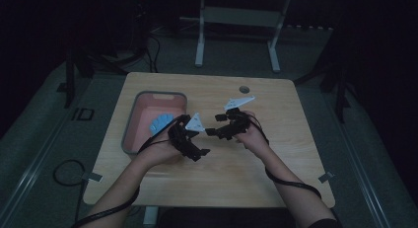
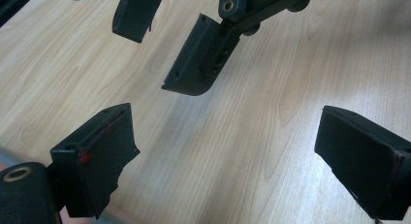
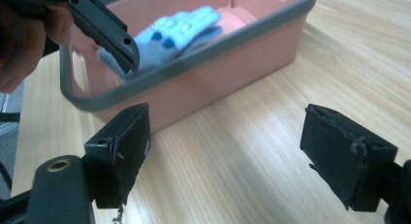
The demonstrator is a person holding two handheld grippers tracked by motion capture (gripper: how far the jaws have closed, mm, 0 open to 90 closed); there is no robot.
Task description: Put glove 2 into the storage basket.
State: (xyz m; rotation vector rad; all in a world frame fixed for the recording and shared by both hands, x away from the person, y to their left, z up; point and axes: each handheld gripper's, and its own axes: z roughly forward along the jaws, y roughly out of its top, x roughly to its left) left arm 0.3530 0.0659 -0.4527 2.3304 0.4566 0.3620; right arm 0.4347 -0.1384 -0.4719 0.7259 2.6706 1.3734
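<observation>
A pink bin with a grey rim (image 1: 132, 120) stands on the left half of the wooden table (image 1: 276, 154). In it lies a light-blue fabric piece with darker dots (image 1: 160, 123), also seen in the right gripper view (image 3: 169, 32) behind the bin wall (image 3: 203, 88). My left gripper (image 1: 194, 136) hovers just right of the bin, open, with bare wood between its jaws (image 2: 228, 161). My right gripper (image 1: 215, 124) faces it from the right, a short gap away, also open and holding nothing (image 3: 232, 153). Each gripper view shows the other gripper's jaws at the top.
A round cable hole (image 1: 244, 89) sits near the table's far edge. Dark floor, cables (image 1: 69, 171) and a white stand (image 1: 236, 20) lie beyond the table. The right and near parts of the tabletop are bare wood.
</observation>
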